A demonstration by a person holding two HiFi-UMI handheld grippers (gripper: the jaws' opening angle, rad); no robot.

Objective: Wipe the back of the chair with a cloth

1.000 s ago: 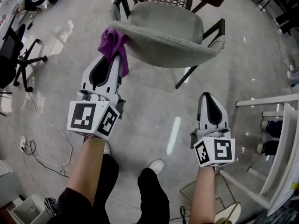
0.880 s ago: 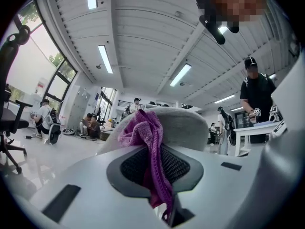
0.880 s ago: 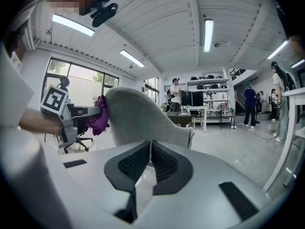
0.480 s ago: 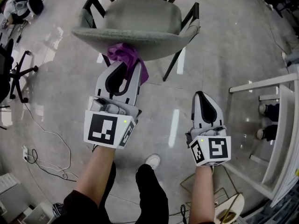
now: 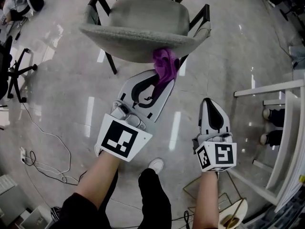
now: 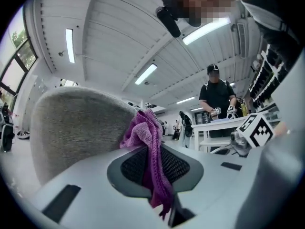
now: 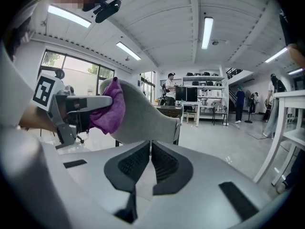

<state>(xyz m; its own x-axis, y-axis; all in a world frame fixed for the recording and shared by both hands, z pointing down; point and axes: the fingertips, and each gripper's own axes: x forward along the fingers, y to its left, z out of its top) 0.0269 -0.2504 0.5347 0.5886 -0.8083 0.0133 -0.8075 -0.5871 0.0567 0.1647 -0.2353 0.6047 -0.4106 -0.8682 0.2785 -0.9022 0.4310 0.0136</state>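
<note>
1. The glossy grey floor (image 5: 57, 85) fills the head view. A white cable (image 5: 45, 128) trails across it at the left.
2. The chair (image 5: 143, 23) stands ahead of the person, its grey upholstered back curving toward the camera on dark legs. The top edge of the back runs across the upper part of the head view.
3. The left hand-held gripper (image 5: 159, 82) reaches up and to the right, toward the right end of the chair back. In the left gripper view its jaws are clamped on the purple fabric, which runs down between the dark pads.
4. The right hand-held gripper (image 5: 210, 104) is held lower, well apart from the chair and to the right of the left one. In the right gripper view its jaws are closed almost pad to pad, with nothing between them.
5. The cloth (image 5: 165, 66) is purple and bunched at the left jaw tips. It is pressed against the outer face of the chair back near the right end, just under the top edge.
</note>
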